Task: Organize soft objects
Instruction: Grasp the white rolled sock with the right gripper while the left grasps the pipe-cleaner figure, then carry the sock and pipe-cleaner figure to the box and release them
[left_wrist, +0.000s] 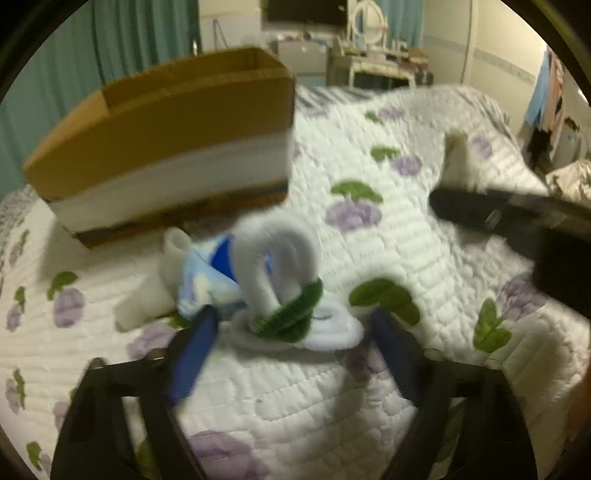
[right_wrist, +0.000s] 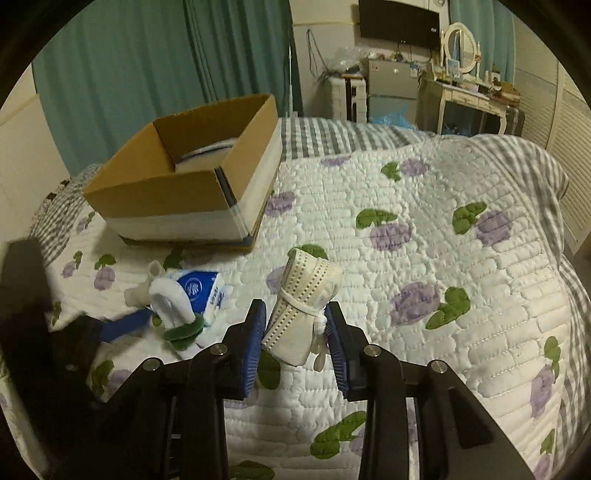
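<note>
While my left gripper (left_wrist: 291, 328) hung low over the quilted bedspread (left_wrist: 406, 229), its blue fingers (left_wrist: 192, 350) stood wide apart on either side of a white-and-green plush toy (left_wrist: 284, 291), closed on nothing that the blurred left wrist view could settle. Just behind the toy lay a blue tissue pack (left_wrist: 207, 273) and a small white soft piece (left_wrist: 155, 291), with the open cardboard box (left_wrist: 166, 147) well beyond them on the bed. My right gripper (left_wrist: 517, 218) showed as a dark shape at the right edge, a cream bundle (left_wrist: 458, 158) rising from it.

From the right wrist view, my right gripper (right_wrist: 297, 343) held its fingers (right_wrist: 255, 343) partly open around a rolled cream cloth (right_wrist: 299, 306) tied with a white cord; whether the pads pressed it I could not tell. The roll leaned tilted between them, above the bedspread (right_wrist: 443, 240). To the left, my left gripper (right_wrist: 122, 328) reached toward the plush toy (right_wrist: 173, 310), which rested against the tissue pack (right_wrist: 201, 291). The cardboard box (right_wrist: 177, 184) sat farther back, something white inside it.
</note>
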